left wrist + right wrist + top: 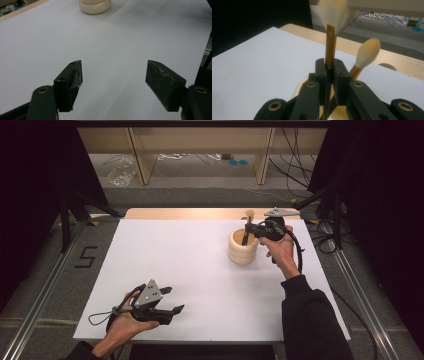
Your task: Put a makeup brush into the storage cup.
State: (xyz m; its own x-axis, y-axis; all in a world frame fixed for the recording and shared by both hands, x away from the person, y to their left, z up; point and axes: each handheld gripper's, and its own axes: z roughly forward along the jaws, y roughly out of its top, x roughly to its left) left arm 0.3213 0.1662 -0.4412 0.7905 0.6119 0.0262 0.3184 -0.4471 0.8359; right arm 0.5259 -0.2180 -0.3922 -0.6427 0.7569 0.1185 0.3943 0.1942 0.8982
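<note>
My right gripper (329, 72) pinches a brush (330, 51) upright, directly above the cream holder (243, 247), while my left gripper (170, 300), spread and empty, sits well nearer me.

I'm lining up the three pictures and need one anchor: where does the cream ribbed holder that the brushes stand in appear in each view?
High view: the cream holder stands right of centre on the white board, under the right gripper.
Left gripper view: its base is cut off by the top edge.
Right gripper view: a sliver of its rim peeks from behind the jaws.
Shared landmark: the white board.
</note>
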